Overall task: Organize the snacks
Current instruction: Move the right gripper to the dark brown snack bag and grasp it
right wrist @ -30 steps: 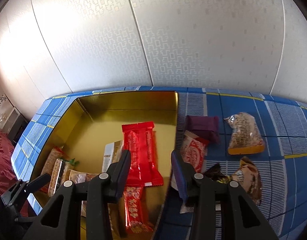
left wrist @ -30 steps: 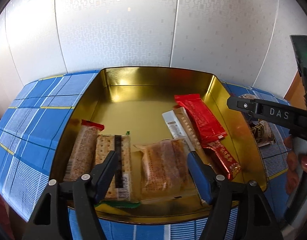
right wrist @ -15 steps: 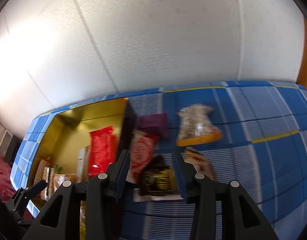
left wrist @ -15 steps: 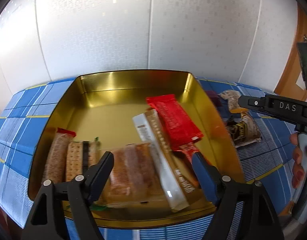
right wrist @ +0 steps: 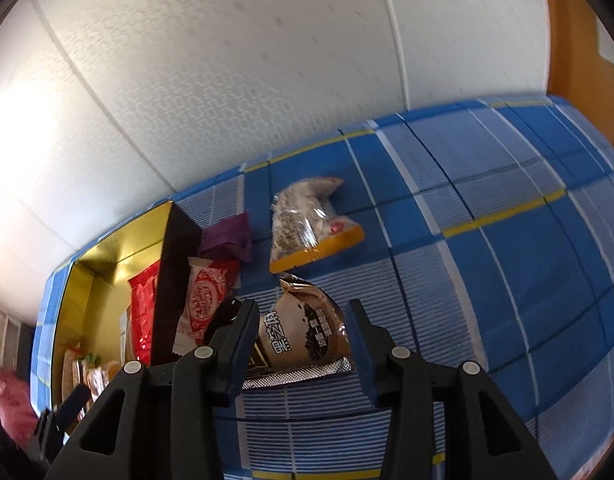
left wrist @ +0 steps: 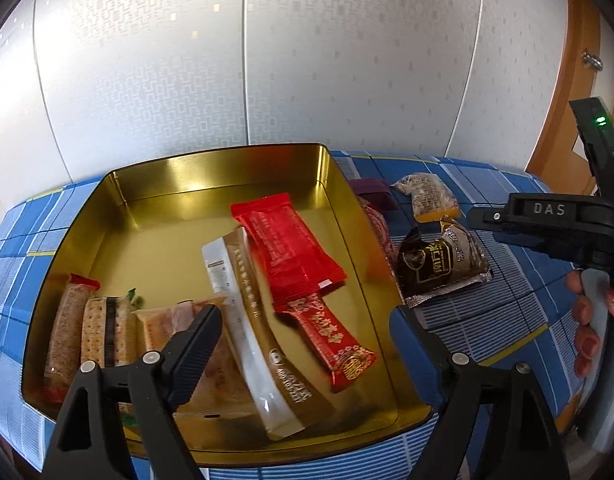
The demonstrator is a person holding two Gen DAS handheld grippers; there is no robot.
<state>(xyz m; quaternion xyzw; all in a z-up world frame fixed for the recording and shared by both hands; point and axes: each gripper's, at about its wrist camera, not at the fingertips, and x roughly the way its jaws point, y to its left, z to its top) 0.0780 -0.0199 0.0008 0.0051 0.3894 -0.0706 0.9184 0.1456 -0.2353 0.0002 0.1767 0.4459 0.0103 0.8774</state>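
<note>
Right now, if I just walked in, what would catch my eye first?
Probably the shiny gold tin on the blue checked tablecloth, with snack packets inside, the large red packet brightest. Beside the tin, loose snacks lie on the cloth, and the right gripper hangs open over a brown packet.

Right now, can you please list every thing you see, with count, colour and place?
tin: 1, gold, on the cloth
cloth: 1, blue checked
snack packets in tin: about 7, red, gold, clear
brown packet: 1, on the cloth, before the right gripper
seed packet: 1, clear, orange edge
purple packet: 1, beside the tin
red-white packet: 1, against the tin
left gripper: opening, empty
right gripper: open, empty
</note>
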